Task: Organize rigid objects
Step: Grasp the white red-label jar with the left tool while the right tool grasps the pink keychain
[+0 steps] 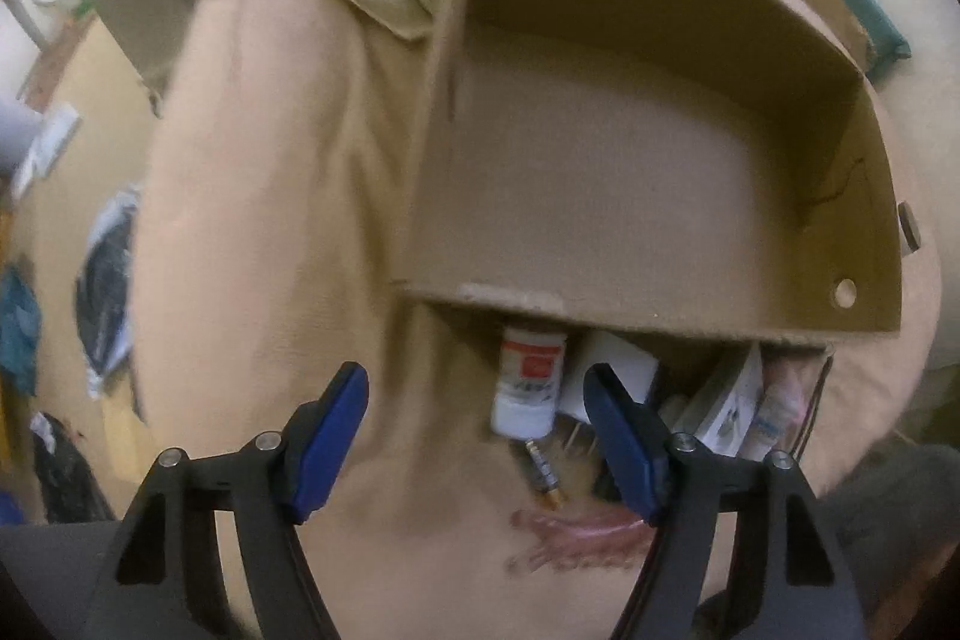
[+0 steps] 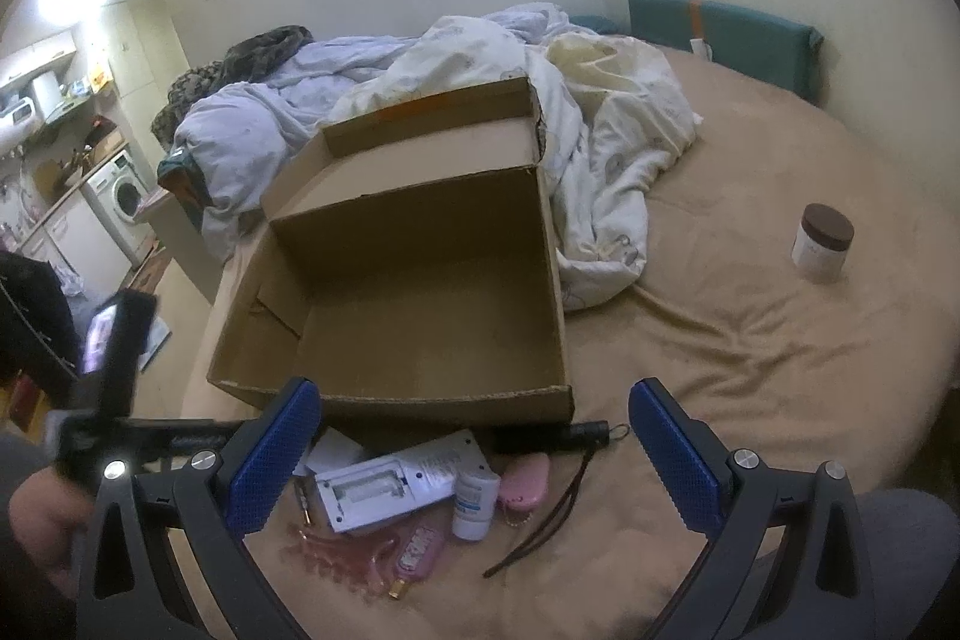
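**Inspector:** Progress on the sorting?

**Assistant:** None visible. The cardboard box (image 2: pixel 420 304) stands open and bare inside; nothing has gone in. All the rigid items lie in a heap on the bed (image 2: pixel 750 340), against the box's near wall and just ahead of both tools.

**Inspector:** List the heap, with materials.

**Assistant:** Between the right tool's (image 2: pixel 474 454) fingers: a flat white plastic device (image 2: pixel 396 484) with a recessed rectangular panel, a small white bottle (image 2: pixel 476 505), a smooth pink oval case (image 2: pixel 528 481), a pink translucent comb-like piece (image 2: pixel 336 550), a small pink bottle (image 2: pixel 417 556) with a gold cap, and a black cylindrical torch (image 2: pixel 576 430) with a dark cord loop. In the left view, a white tube with an orange label (image 1: pixel 528 382) and a metal jack plug (image 1: pixel 543 478) lie just ahead of the left tool (image 1: pixel 477 424).

**Inspector:** State of the tools?

**Assistant:** Left tool partly open, pointing steeply down at the heap, gripping nothing; the pads touch no item. Right tool spread wide and empty, hovering above the pile.

**Inspector:** Anything farther out?

**Assistant:** A round jar with a brown lid (image 2: pixel 822 244) stands upright, well apart to the right tool's far right. The box is plain corrugated card with raised flaps. The bed cover is soft tan cloth, creased; a rumpled pale duvet (image 2: pixel 540 70) lies behind the box.

**Inspector:** Remaining?

**Assistant:** In my judgement, everything: every item and the jar.
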A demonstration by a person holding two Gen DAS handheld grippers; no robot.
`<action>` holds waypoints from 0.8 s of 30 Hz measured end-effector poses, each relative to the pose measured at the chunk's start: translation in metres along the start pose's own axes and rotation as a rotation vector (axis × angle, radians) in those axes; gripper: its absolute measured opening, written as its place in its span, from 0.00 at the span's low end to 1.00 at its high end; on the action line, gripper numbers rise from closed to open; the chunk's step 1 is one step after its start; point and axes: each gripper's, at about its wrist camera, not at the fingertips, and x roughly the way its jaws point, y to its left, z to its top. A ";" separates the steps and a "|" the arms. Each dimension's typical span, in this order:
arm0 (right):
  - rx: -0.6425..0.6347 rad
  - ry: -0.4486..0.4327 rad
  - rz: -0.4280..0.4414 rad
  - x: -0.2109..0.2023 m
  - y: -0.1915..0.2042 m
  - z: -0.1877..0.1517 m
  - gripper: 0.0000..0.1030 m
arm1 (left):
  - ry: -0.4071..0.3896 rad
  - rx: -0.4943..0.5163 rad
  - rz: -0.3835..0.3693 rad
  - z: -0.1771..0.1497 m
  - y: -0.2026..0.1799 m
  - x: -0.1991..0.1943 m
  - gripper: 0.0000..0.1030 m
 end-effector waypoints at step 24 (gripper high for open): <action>0.332 0.497 0.075 0.093 -0.054 -0.033 0.70 | 0.029 -0.015 0.007 -0.007 0.009 -0.015 0.23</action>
